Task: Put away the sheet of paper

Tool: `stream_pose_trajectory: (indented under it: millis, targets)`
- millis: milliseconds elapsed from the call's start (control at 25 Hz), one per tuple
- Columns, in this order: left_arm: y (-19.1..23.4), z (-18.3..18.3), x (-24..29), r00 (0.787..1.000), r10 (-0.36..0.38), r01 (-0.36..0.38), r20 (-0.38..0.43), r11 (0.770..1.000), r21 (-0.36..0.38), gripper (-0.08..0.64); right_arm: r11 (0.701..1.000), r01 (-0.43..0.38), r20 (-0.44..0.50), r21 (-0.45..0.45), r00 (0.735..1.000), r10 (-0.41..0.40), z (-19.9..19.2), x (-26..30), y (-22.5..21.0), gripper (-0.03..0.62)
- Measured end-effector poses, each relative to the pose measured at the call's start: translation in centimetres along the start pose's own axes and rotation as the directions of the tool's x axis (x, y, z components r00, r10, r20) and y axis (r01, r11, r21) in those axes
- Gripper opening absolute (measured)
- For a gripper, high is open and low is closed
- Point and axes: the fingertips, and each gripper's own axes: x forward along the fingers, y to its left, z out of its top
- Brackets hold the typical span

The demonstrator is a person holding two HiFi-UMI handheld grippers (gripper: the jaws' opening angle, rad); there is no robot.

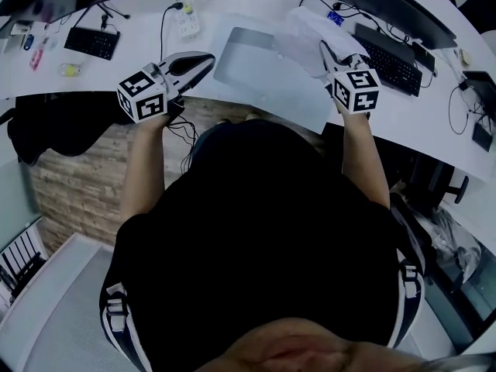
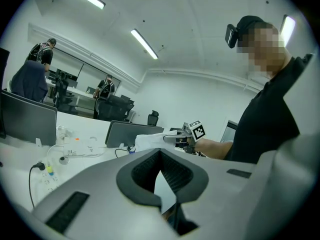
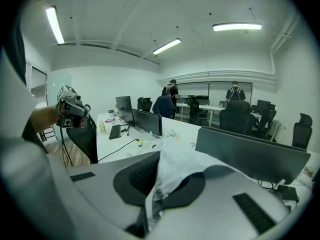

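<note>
Far-left part of the white worktop [image 1: 77, 76]: a black keyboard [image 1: 91, 43], with small items beside it too blurred to name. Draped over the near-left edge: a dark cloth [image 1: 54, 122]. Right of that keyboard, close to the far edge: a white power strip [image 1: 187, 23] with a black cable plugged in.

Above the near edge, left of centre: the left gripper [image 1: 208, 59], pointed toward the far right. Looking along its own jaws [image 2: 160, 154]: tips together, gripping nothing, only a pale wedge of worktop visible through the gap behind the tips.

Centre, just beyond those tips: a grey panel [image 1: 244, 56], also visible in the left gripper view [image 2: 131, 133]; flat or upright, hard to tell.

Right of centre: the sheet of paper [image 1: 306, 29], white and crumpled, up over the far part of the worktop, between the grey panel and a second black keyboard [image 1: 391, 64]. Pinched at its near end by the right gripper [image 1: 325, 49]. In the right gripper view [image 3: 159, 156]: jaws closed tight on the paper [image 3: 172, 169], creased folds rising from between the pads. From the left gripper view: the same paper [image 2: 147, 140] bunched in front of the right gripper [image 2: 172, 138].

Far-right edge: a dark monitor [image 1: 387, 2] and loose cables [image 1: 465, 107].
</note>
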Motion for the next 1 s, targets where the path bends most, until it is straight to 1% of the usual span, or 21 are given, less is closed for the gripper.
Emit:
stream_pose_trajectory:
  millis: [480,800,1000]
  targets:
    - [-1.8,0.9,-0.4,0.998,-0.014,0.013,0.061,1.0,0.016,0.02,1.0,-0.017,0.004,0.004,1.0,0.017,-0.6,-0.7,0.5,0.015]
    - [-1.4,0.7,-0.1,0.999,-0.014,0.013,0.053,1.0,0.006,0.021,1.0,-0.022,-0.014,0.017,1.0,0.022,-1.7,-0.5,0.6,0.015]
    - [-1.4,0.6,0.5,0.999,-0.021,0.02,0.05,1.0,0.019,0.02,1.0,-0.026,-0.041,0.017,0.999,0.027,-3.0,-0.1,0.5,0.015]
